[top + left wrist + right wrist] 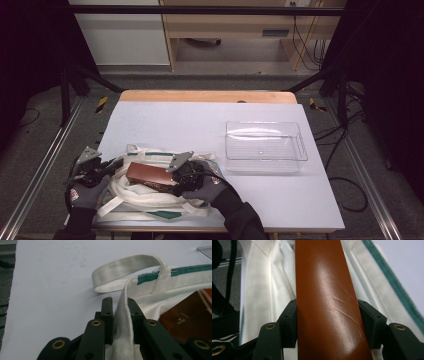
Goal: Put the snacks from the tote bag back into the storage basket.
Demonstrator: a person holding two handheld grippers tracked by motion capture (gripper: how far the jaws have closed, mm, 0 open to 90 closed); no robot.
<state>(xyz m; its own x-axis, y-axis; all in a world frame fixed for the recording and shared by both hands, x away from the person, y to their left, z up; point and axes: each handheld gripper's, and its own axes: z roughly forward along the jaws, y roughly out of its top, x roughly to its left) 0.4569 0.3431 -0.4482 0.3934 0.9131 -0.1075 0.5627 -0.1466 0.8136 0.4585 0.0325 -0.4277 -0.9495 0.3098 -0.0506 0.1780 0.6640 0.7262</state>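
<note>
Brown leather wallet (329,302): stiff, glossy, likely slippery; right tool (329,315) clamps its edges. Limp canvas tote bag (175,282), at 7 o'clock on tabletop (200,120), pinched by left tool (121,312).

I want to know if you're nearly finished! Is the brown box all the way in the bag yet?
Not yet. Done: the left gripper has pinched the edge of the white bag, and the right gripper is clamped on the brown box. In hand: the box lies over the bag, mostly uncovered. Left: probably sliding it fully inside and letting go. The clear tray looks empty.
</note>
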